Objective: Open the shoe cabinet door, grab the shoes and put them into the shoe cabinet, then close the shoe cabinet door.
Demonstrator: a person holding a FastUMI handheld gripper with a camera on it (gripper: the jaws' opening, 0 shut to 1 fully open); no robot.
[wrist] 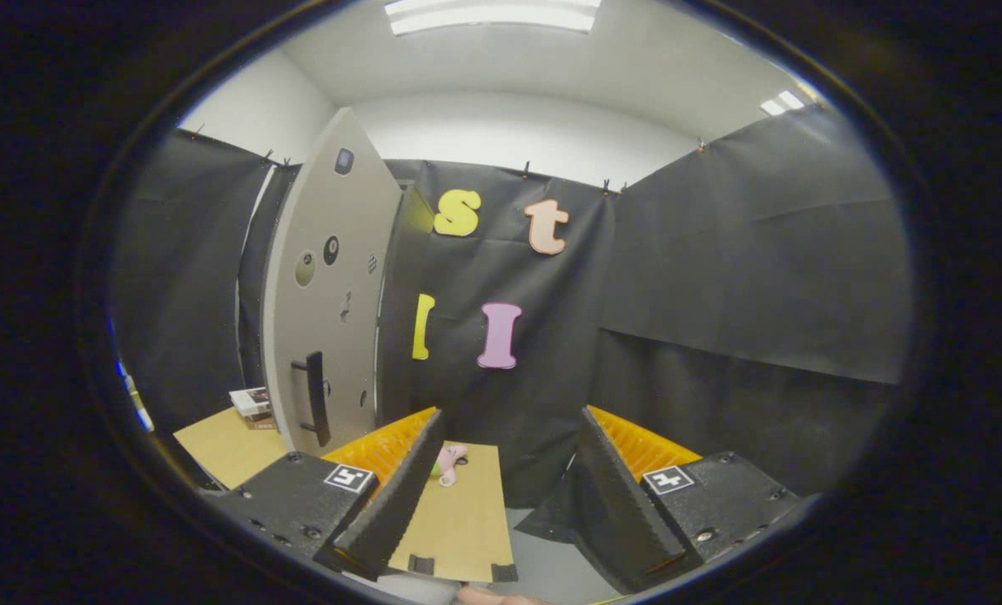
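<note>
My gripper (511,413) is open, with nothing between its black-and-orange fingers (400,479). A small pink shoe (450,460) lies at the far end of a tan board (463,521), just inside the left finger, which hides part of it. The shoe cabinet's tall grey door (324,286) stands beyond the left finger, with a black vertical handle (316,407) low on it. The door looks angled outward, and a lit strip shows behind its upper right edge. I cannot tell how far it is open.
A tan tabletop (228,445) sits left of the cabinet door with a small box (253,406) on it. Black cloth walls close in the booth behind and to the right. Grey floor (551,571) shows between the fingers.
</note>
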